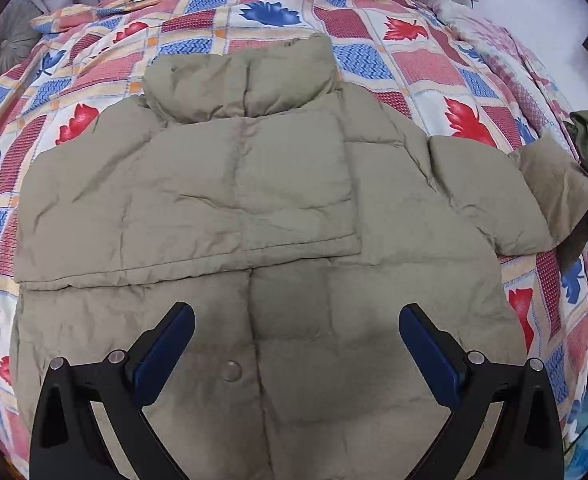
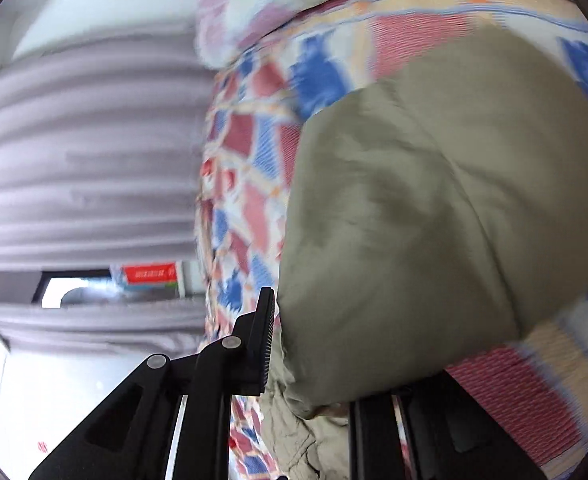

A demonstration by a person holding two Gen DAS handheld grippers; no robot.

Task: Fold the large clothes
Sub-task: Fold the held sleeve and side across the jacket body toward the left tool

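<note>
A khaki puffer jacket [image 1: 254, 208] is being folded on a bed covered by a leaf-patterned quilt [image 1: 393, 60]. It is lying flat ahead of and beneath the left gripper [image 1: 295, 344], collar at the far end. One sleeve is already laid across the chest, its edge running crosswise just beyond the left jaws. The other sleeve [image 1: 493, 192] is still stretched out to the side, so the fold is judged less than half done.

The left jaws are being held wide apart above the jacket's lower front, near a snap button [image 1: 232, 370], with nothing between them.

In the blurred right wrist view, the right gripper [image 2: 305, 364] is being worked at that outstretched sleeve [image 2: 433, 220]: its jaws are clamped together on the khaki fabric at the cuff end. Carrying this sleeve across, then folding the body, is judged still left.
</note>
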